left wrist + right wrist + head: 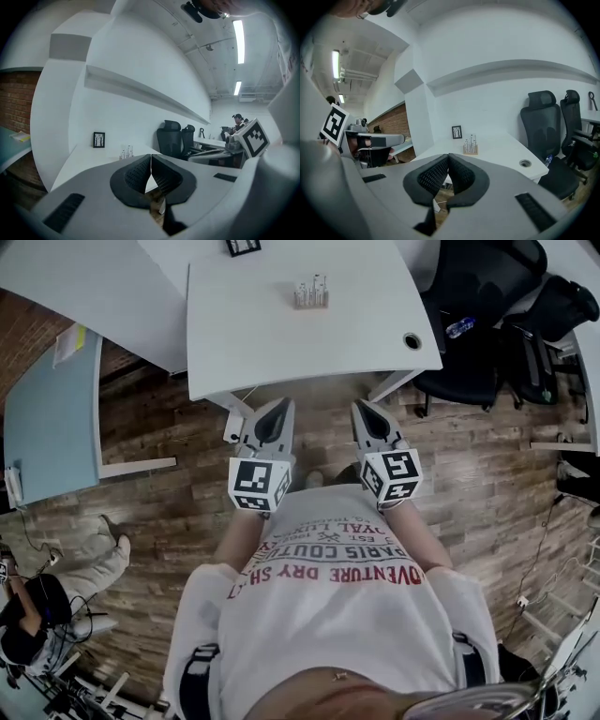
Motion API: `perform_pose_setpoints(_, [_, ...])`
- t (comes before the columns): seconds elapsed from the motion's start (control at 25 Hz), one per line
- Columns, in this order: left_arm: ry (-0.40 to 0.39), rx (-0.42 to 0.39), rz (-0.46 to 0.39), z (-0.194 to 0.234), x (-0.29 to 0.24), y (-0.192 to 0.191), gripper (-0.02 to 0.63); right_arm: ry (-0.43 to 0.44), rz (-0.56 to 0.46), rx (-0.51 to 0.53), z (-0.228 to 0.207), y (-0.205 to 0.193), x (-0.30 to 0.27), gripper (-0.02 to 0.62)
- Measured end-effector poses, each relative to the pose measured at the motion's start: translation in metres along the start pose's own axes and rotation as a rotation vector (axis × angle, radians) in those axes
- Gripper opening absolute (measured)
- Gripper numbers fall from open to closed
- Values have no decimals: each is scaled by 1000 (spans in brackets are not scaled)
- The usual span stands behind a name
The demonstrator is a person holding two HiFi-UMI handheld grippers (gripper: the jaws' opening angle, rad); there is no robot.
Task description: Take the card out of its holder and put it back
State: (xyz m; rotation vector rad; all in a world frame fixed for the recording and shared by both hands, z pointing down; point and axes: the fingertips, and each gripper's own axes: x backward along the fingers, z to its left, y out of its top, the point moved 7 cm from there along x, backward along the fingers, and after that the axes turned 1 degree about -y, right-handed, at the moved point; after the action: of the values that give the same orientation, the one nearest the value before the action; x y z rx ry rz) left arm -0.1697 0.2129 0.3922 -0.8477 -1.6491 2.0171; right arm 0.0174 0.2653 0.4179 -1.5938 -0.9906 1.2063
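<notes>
A small card holder (310, 292) with upright cards stands near the far side of the white table (281, 343). It shows small in the left gripper view as the holder (126, 152) and in the right gripper view as the holder (470, 146). My left gripper (281, 406) and right gripper (360, 409) hang side by side over the floor, just short of the table's near edge. Both are shut with nothing between their pads. Neither touches the holder.
A small black picture frame (243, 247) stands at the table's far edge, and a cable hole (412, 340) is at its right corner. Black office chairs (487, 324) are to the right. A blue-topped desk (52, 418) is on the left. A person (42, 601) sits at lower left.
</notes>
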Motion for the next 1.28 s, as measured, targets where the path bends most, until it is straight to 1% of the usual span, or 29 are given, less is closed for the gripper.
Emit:
perform_pose_setpoints(0.2, [50,12,23,15,-20,-4,25,30,28,-20,-21,3,-36,25])
perform_pose_setpoints(0.36, [116,6,33,33,-48,1,25,94,27,-3,-43,20,-78,25])
perform_pose_setpoints(0.52, [177,19,35,53,-92,10,25,151,38,11,-75,35,-126,25])
perform_pose_setpoints(0.72, [230,16,36,61,-148,30,25,202,63,31,-126,62,-176,25])
perform_pose_setpoints(0.88, [272,43,19,70,-188,44,25,261,88,56,-161,83,-213,25])
perform_pose_setpoints(1.0, [301,63,30,78,-216,46,25,310,109,69,-180,90,-236,25])
perform_pose_setpoints(1.08, [311,74,38,85,-232,47,25,365,130,70,-188,90,-251,25])
perform_pose_setpoints(1.16, [301,76,37,91,-245,50,25,416,153,67,-192,90,-267,25])
perform_pose_setpoints(1.28, [272,83,50,102,-262,51,25,432,170,75,-197,89,-286,25])
